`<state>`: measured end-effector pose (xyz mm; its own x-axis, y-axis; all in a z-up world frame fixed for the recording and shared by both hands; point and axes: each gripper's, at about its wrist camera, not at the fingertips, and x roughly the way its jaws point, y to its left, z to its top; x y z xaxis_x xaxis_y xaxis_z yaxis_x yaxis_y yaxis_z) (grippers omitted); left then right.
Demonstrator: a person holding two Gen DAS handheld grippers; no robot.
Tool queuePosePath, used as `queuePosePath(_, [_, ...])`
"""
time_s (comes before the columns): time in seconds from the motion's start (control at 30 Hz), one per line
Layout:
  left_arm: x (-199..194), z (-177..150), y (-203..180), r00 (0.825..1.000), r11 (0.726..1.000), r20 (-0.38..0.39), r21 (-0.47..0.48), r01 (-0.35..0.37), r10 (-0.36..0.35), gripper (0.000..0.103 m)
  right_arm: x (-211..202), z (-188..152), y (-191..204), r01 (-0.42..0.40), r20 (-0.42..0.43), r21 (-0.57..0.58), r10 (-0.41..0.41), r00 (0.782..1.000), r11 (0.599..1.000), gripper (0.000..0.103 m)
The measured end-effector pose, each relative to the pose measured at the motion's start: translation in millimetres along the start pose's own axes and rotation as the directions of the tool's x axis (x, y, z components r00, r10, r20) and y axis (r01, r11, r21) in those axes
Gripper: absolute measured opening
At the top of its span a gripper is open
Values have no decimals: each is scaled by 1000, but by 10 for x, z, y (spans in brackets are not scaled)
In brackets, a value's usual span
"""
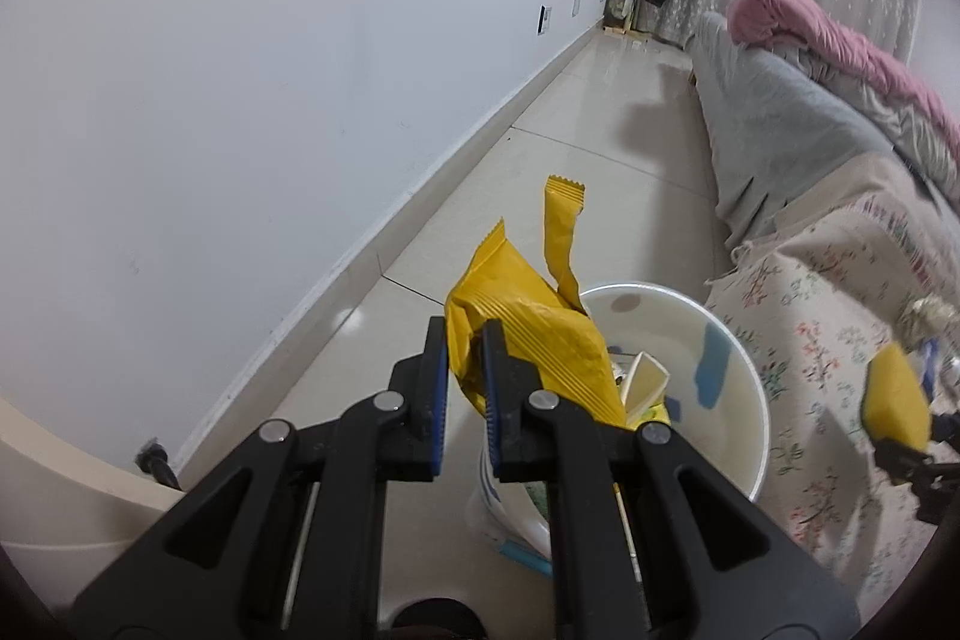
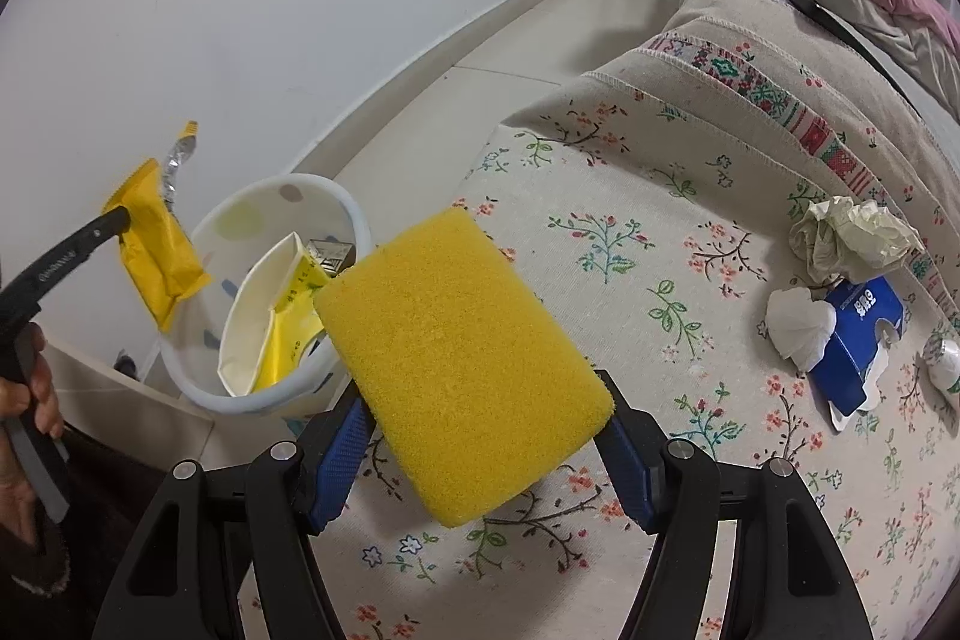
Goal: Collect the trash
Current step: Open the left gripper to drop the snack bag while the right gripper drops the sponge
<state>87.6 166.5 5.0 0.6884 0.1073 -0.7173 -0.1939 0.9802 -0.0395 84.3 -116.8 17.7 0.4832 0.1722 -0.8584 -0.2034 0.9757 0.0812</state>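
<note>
White round plastic bin with pastel dots (image 2: 345,211) on floor beside bed, holds cream-and-yellow carton (image 2: 270,316) plus paper scraps. Left gripper (image 1: 465,370) fingers pinching crumpled yellow snack wrapper (image 1: 534,322) over bin rim. Right gripper (image 2: 480,451) fingers clamping yellow rectangular sponge (image 2: 462,364) above floral bedspread (image 2: 630,232). Crumpled tissues (image 2: 852,238) and blue tissue box (image 2: 858,340) lie on bed, well apart from bin.
</note>
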Motion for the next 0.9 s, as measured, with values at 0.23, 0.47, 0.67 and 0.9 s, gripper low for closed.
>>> queuePosePath(0.23, [52, -28, -134, 996, 993, 45, 95, -74, 70, 12, -40, 12, 49, -5, 11, -14, 5, 1000, 1000, 71])
queuePosePath(0.47, [65, -70, -161, 998, 987, 37, 147, -58, 53, 13, -89, 12, 92, -9, 23, -21, 9, 1000, 1000, 72])
queuePosePath(0.67, [24, -80, -75, 998, 993, 12, 104, -56, 55, 71, -97, 24, 157, -8, 27, -30, 9, 1000, 1000, 72])
queuePosePath(0.9, [-103, -106, 86, 998, 998, -40, 33, -45, 46, 86, -21, 116, 421, -23, 38, -56, 25, 999, 998, 72])
